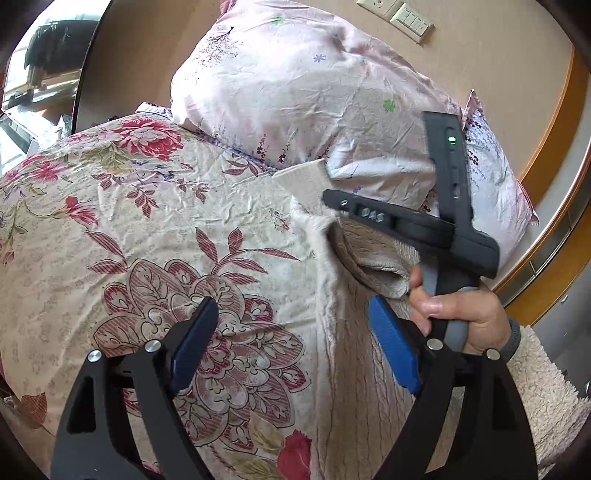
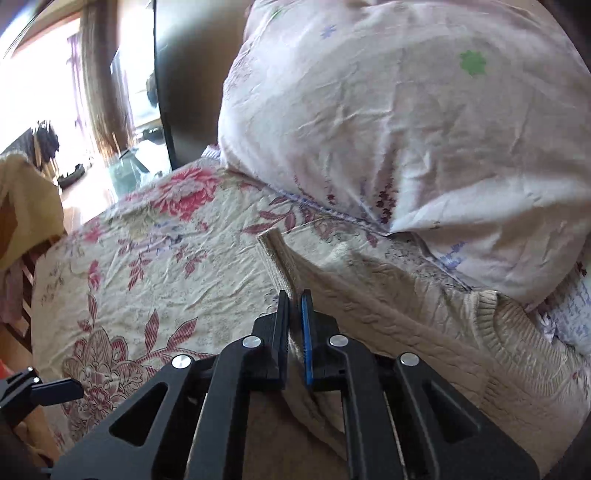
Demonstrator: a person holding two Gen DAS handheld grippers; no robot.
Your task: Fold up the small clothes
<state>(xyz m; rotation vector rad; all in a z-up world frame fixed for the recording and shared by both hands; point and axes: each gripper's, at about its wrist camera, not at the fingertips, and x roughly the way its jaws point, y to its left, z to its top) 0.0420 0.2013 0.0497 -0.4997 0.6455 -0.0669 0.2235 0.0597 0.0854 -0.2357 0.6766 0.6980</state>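
A cream cable-knit sweater (image 1: 354, 332) lies on the flowered bedspread (image 1: 147, 229), at the right of the left wrist view. My left gripper (image 1: 291, 339) is open and empty, just above the sweater's left edge. My right gripper (image 2: 295, 299) is shut on the sweater's sleeve (image 2: 277, 258), whose ribbed cuff sticks out past the fingertips. The sweater's body (image 2: 424, 332) spreads to the right with its ribbed hem by the pillow. The right gripper also shows in the left wrist view (image 1: 332, 201), held in a hand and lifting the sleeve.
A large pale pink pillow (image 1: 303, 92) lies at the head of the bed, close behind the sweater; it also shows in the right wrist view (image 2: 406, 129). A wall with sockets (image 1: 395, 14) and a wooden frame (image 1: 554, 147) are at the right. A window (image 2: 55, 92) is at the left.
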